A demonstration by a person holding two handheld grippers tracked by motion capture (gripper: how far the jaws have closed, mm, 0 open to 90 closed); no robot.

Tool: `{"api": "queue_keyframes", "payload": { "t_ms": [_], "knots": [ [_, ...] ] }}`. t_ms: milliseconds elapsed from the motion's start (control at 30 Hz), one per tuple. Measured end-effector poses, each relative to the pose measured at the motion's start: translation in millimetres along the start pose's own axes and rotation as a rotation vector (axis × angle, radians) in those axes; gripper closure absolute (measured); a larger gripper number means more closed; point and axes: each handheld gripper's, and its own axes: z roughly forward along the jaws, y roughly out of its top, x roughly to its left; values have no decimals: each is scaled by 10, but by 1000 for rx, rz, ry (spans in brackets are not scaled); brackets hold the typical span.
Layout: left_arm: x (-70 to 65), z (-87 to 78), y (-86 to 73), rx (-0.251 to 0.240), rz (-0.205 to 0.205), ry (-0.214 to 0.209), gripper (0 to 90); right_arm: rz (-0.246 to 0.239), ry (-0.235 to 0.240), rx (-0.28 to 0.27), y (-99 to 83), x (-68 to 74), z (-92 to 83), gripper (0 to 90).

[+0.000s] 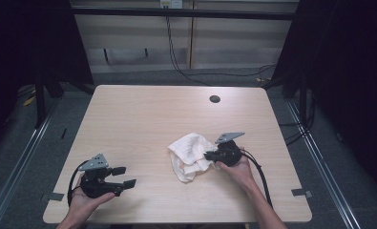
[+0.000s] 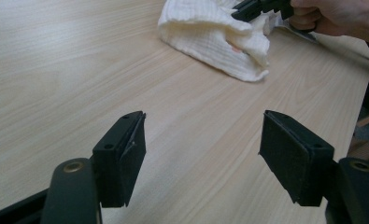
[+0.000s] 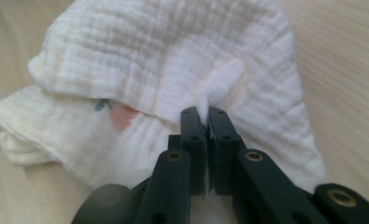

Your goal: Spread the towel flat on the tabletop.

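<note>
White muslin cloth (image 1: 190, 156) bunched on worktop (image 1: 143, 119), right of centre, near side. Right tongs (image 3: 205, 112) pinching raised fold; lift slowly, keep pinch firm, avoid dragging layers. Left tongs (image 2: 203, 140) spread, idle at near left; bring across to catch opposite edge.

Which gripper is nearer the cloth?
Right. The right gripper is shut on a fold of the cloth; the left gripper sits open, apart from it, toward the table's near-left.

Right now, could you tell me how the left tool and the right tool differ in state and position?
The left tool stands open with nothing between its jaws; the right tool is shut on a fold of the white cloth. The left tool rests apart from the cloth near the table edge; the right tool touches it. Both are black and hand-held.
</note>
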Motion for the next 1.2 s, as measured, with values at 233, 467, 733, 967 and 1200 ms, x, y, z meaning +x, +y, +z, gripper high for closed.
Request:
{"api": "queue_keyframes", "payload": {
  "t_ms": [233, 467, 733, 967, 1200],
  "knots": [
    [-8, -8, -5, 5, 7, -19, 342, -23, 57, 2, 62, 174, 57, 866],
    [-28, 11, -4, 23, 18, -34, 352, -62, 103, 15, 116, 390, 77, 866],
    [-28, 7, -9, 19, 15, -25, 364, -69, 130, 48, 93, 560, 120, 866],
    [-54, 21, -9, 21, 33, -27, 393, -89, 160, 72, -16, 699, -3, 865],
    [-116, 73, 7, 29, 65, -66, 509, -132, 107, 111, -124, 836, -123, 841]
  ]
}}
